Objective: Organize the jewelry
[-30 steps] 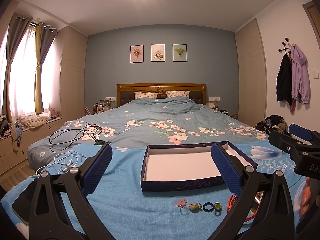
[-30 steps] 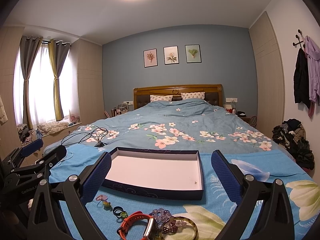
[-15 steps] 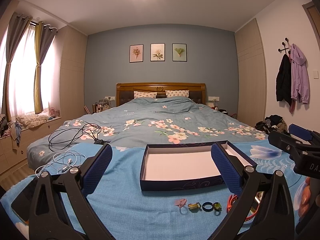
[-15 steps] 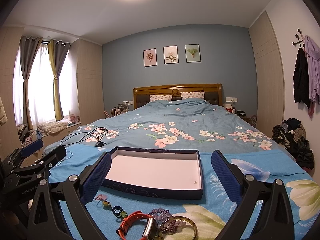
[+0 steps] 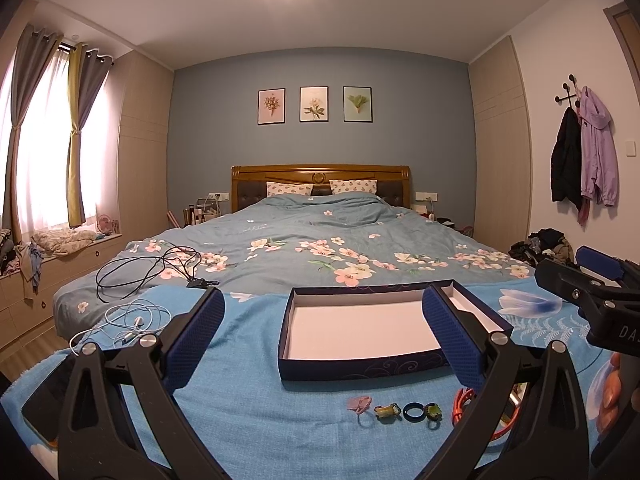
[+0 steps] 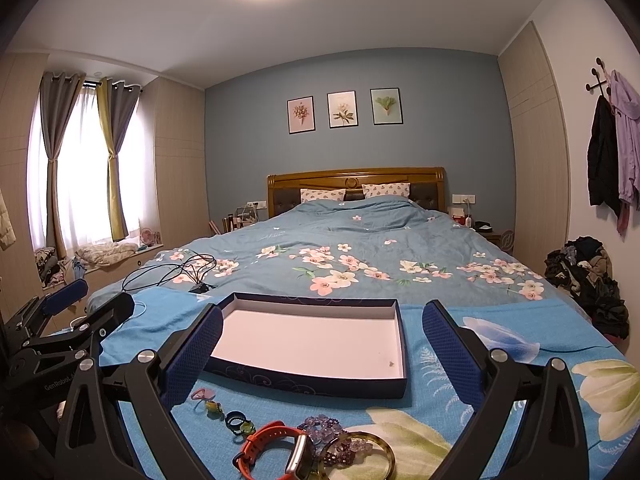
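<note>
Both tongs spread wide, empty. Right gripper (image 6: 322, 354) is nearer the jewelry: orange watch (image 6: 276, 450) lies just below its fingers, crosswise; open box (image 6: 312, 344) straight ahead. Left gripper (image 5: 322, 344) has rings (image 5: 412, 411) below-right.

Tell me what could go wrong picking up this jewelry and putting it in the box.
The small rings lie flat on soft blue cloth, so wide open fingers may snag fabric or miss them. The purple beads, gold bangle and orange watch touch or overlap; lifting one may drag another. The box is shallow and might slide if bumped.
</note>
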Tool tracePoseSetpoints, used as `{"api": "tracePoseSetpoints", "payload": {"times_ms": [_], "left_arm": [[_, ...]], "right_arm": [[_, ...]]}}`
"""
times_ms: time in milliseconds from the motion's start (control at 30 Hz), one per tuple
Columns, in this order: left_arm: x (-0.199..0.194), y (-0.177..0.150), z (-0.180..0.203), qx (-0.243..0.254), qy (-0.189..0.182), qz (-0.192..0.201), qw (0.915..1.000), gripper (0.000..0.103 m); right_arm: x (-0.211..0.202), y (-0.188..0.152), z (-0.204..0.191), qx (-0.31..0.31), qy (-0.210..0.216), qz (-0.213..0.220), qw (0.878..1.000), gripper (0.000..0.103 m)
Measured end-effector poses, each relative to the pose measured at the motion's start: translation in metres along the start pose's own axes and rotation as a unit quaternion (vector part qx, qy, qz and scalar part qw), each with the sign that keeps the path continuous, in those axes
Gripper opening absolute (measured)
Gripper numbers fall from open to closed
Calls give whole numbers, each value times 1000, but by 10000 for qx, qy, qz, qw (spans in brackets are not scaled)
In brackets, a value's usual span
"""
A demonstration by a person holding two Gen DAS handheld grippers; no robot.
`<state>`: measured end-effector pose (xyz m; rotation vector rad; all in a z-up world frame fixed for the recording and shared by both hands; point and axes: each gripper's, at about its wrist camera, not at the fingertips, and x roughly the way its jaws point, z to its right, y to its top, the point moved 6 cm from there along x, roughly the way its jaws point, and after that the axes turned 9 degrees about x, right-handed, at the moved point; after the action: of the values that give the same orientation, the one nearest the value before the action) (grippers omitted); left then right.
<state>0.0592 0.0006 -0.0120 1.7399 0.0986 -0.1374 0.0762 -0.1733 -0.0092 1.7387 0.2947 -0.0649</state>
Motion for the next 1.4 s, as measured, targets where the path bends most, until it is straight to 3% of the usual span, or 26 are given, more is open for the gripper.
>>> {"api": "tracePoseSetpoints", "payload": {"times_ms": [1400], "left_arm": [[7, -7, 1, 6, -114, -126, 9999, 97]], "right_arm": [[1, -3, 5, 22, 3, -69, 10000, 96]]}}
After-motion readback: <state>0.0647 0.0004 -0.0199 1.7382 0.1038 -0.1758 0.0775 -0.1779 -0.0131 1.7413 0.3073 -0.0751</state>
